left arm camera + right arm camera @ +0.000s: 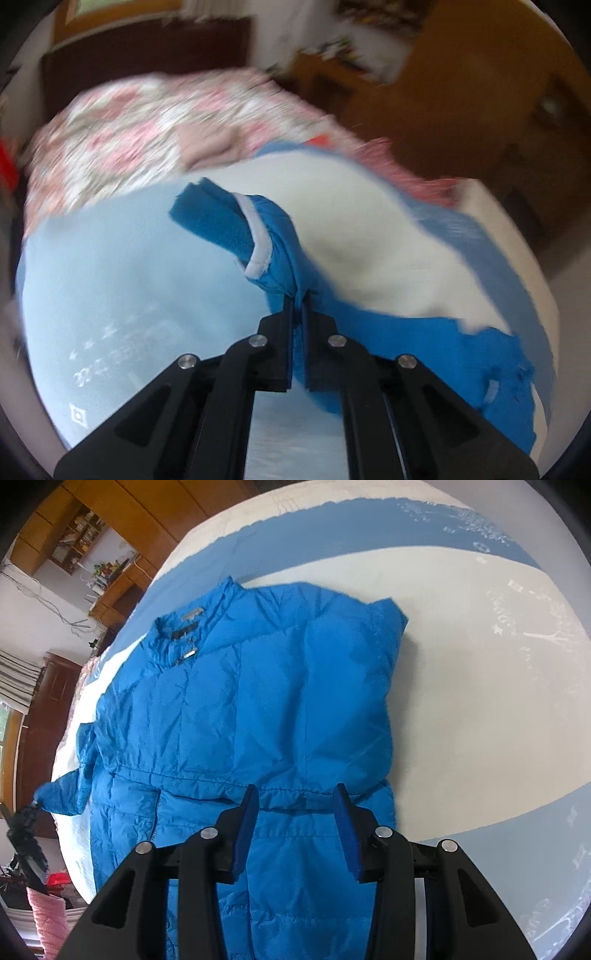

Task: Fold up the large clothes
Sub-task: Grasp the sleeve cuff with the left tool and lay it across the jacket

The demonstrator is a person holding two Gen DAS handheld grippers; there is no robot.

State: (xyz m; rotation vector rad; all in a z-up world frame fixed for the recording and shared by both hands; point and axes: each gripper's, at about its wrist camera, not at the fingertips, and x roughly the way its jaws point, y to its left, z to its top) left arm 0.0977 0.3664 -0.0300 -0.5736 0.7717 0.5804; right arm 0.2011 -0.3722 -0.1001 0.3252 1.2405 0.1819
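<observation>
A smooth, slightly glossy quilted shell is seen on the blue puffer jacket (258,701); its sleeve lining (214,218) looks fleecy and matt. Matt cloth covers the bed sheet (480,701). Matt black plastic forms the right gripper (295,805).

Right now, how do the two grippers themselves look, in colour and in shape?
Both are matte black with angular linkage arms and round silver pivot bolts. The right gripper has two flat fingers with blue pads. The left gripper has slim black fingers; its pads are not clearly visible. No cables, markings or sleeves show.
</observation>
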